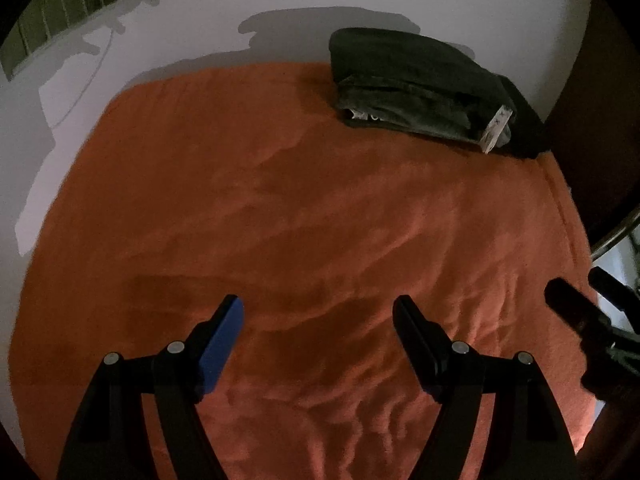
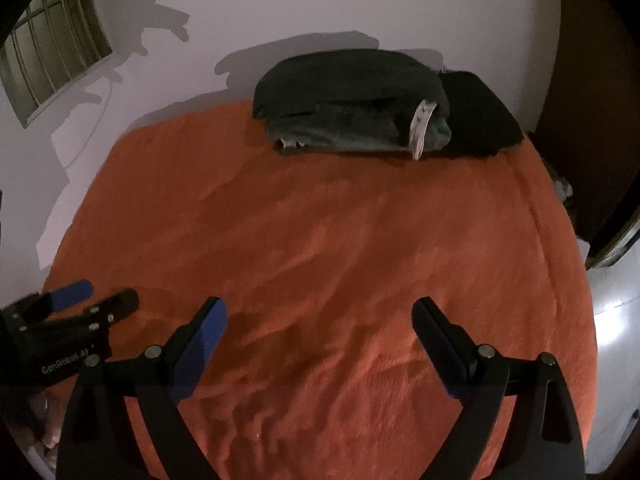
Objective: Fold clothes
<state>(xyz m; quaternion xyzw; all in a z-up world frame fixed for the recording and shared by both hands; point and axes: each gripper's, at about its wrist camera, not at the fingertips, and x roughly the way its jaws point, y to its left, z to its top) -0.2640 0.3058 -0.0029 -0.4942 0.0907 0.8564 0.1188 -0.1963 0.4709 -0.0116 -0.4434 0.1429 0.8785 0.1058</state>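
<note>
Left wrist view: left gripper (image 1: 318, 314) fingers spread wide, nothing between them, above wrinkled orange blanket (image 1: 280, 208). Right gripper (image 2: 320, 316) likewise spread and empty, beside it over the same blanket. Far edge by the wall (image 2: 320, 4): folded dark clothes (image 2: 360, 104) stacked, black piece (image 2: 476, 116) touching their right side.

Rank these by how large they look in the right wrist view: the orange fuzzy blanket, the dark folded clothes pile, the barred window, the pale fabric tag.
1. Orange fuzzy blanket, filling most of the frame.
2. Dark folded clothes pile, at the blanket's far edge.
3. Barred window, partly cut off at the picture's edge, so its full extent is unsure.
4. Pale fabric tag, a thin strip on the pile.
</note>
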